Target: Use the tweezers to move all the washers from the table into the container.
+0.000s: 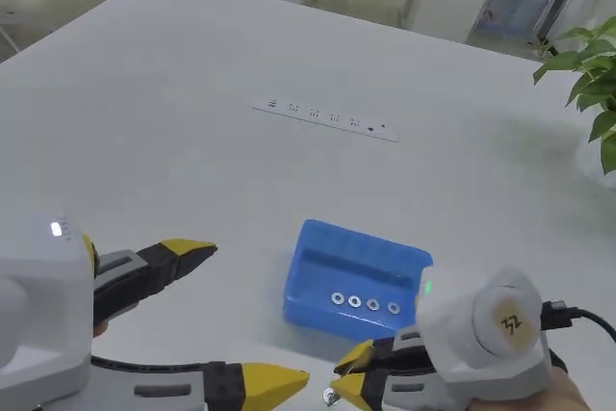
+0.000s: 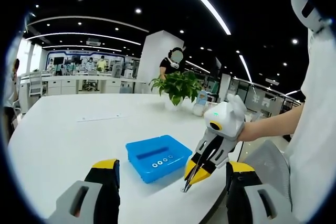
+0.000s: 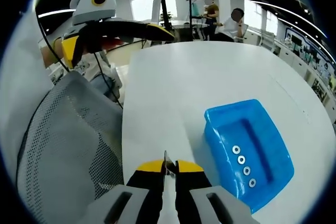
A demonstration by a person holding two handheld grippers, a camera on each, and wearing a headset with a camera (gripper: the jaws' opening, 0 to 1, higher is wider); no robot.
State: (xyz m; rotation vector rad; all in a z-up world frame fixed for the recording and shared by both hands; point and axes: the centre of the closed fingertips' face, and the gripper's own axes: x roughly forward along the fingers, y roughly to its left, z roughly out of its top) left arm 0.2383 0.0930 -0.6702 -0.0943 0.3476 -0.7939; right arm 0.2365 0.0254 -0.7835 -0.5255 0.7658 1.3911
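A broad white table takes up most of the room in front of the person. Near its front edge sits a shallow blue plastic container.

The left gripper hangs low on the left with its yellow-tipped jaws spread wide and nothing between them. The right gripper is just beside the container's near corner, and its jaws are pinched together on a pair of thin metal tweezers that point down toward the tabletop.

Four small silver washers lie in a row on the container's floor. A small ring glints at the tweezers' tip in the head view. It may be another washer, but it is too small to be sure.

My guess is that this is a pick-up step, with most of the job done. If that ring is a washer, the next move calls for a firm nip on it. Then it needs a short lift over the blue wall and a release beside the other four.
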